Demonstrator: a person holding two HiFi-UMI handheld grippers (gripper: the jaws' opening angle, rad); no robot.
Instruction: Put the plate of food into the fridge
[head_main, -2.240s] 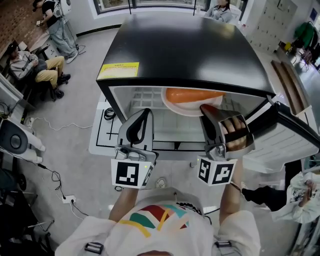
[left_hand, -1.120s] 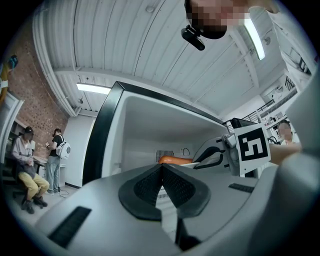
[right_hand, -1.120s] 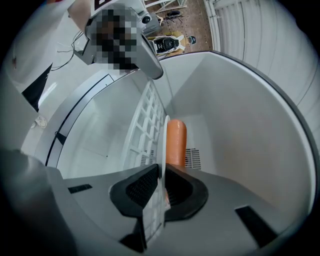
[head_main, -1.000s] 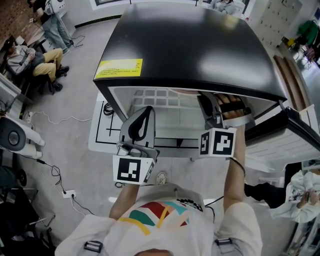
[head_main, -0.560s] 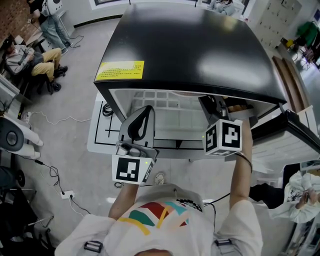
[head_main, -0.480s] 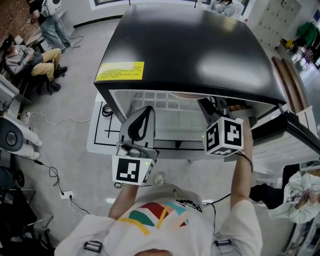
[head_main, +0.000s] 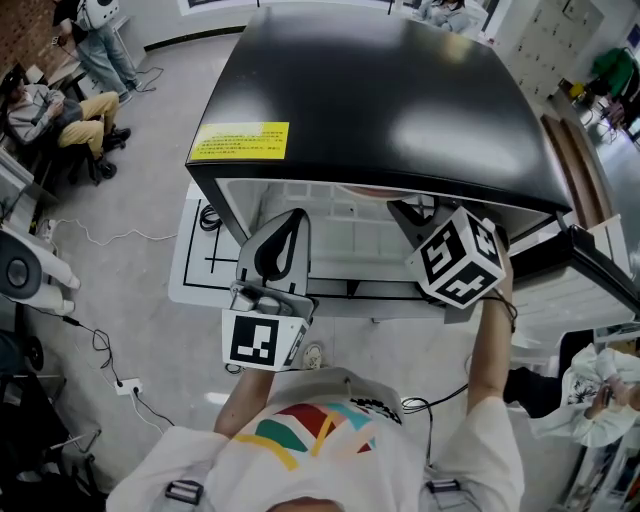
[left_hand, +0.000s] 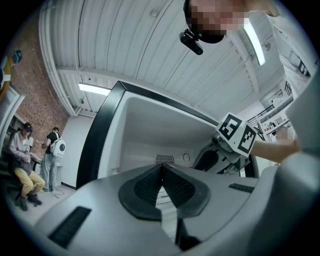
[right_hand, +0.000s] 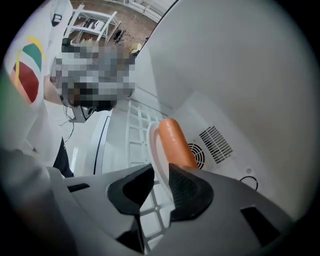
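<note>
While the fingers (right_hand: 189, 192) of my right gripper (right_hand: 161, 173) have just been opening, the rim of the white plate (right_hand: 156, 145) stands in the gap between them. One pad has come clear of the rim, with daylight showing. The other pad lies against the rim or just beside it, so the hold looks let go rather than clamped.

Straight ahead of those fingers, the plate carries an orange sausage-shaped piece of food (right_hand: 176, 142). Beyond the food is the white back wall of the fridge (head_main: 400, 100), with a round vent grille (right_hand: 197, 156). Beneath and to one side of the fingers runs the white wire shelf (right_hand: 134, 131). The plate seems to sit on it, though I cannot see the contact itself.

The fingers (left_hand: 146, 187) of my left gripper (left_hand: 161, 172) are pressed together on nothing. They hover at the fridge mouth, well to the left of the plate and short of the shelf.

From above, the right gripper reaches under the black fridge top, and only its marker cube (head_main: 460, 255) shows. The plate is hidden there. The door (head_main: 590, 262) hangs open to the right.

I judge the main job nearly done: the plate is inside. What remains is to free the fingers fully, draw back without dragging the rim, and perhaps shut the door.
</note>
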